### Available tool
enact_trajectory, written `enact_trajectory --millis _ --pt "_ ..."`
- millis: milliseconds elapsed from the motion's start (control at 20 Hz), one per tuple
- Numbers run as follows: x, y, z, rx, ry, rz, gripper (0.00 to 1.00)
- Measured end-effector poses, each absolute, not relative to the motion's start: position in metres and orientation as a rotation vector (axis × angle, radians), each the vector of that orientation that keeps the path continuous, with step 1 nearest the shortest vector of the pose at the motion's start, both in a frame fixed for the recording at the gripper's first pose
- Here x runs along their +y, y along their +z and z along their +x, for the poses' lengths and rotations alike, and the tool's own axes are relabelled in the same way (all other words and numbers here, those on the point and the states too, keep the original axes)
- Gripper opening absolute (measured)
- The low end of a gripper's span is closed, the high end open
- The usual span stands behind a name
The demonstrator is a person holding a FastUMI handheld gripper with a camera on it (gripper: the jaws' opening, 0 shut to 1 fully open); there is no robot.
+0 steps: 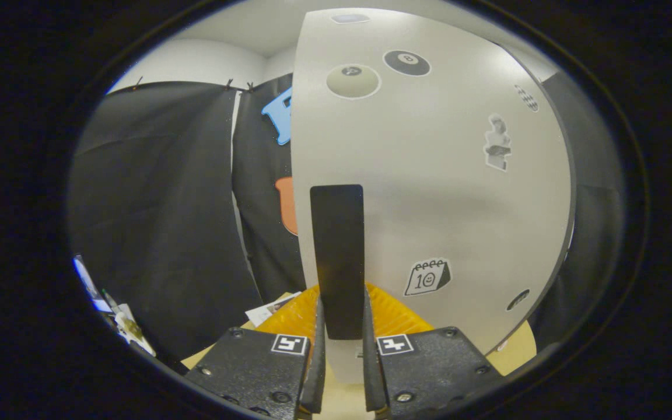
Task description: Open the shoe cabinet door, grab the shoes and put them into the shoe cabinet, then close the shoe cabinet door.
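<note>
The white shoe cabinet door (441, 186) stands close in front of me, with several stickers on its face. Its free edge runs down just to the left of the handle. A tall black handle (337, 245) is fixed near that edge. My gripper (342, 306) is shut on the lower end of this handle, one of the fingers (316, 356) pressing on each side of it. The cabinet's inside is hidden behind the door.
The booth's black cloth wall (161, 221) hangs beyond the door's left edge. A light wooden surface (517, 350) lies below the door. A printed card (272, 309) rests on it to the left of the fingers, with small clutter (120, 321) farther left.
</note>
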State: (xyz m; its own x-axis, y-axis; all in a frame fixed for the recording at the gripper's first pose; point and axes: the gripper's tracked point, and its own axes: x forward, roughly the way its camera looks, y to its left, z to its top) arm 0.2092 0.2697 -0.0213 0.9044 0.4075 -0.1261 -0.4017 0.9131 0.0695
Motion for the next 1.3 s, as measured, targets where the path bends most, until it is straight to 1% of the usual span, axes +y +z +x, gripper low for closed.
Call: enact_trajectory --millis 100,400,900,1100,1300 --pt "0.256 -0.02 0.185 0.151 0.438 0.09 0.3" --pt "0.212 -0.024 0.133 0.144 0.426 0.077 0.29" --pt "0.133 -0.029 0.076 0.127 0.303 0.081 0.27" --pt "0.097 -0.029 0.057 0.134 0.249 0.087 0.24" --pt "0.063 -0.033 0.05 0.129 0.17 0.095 0.17"
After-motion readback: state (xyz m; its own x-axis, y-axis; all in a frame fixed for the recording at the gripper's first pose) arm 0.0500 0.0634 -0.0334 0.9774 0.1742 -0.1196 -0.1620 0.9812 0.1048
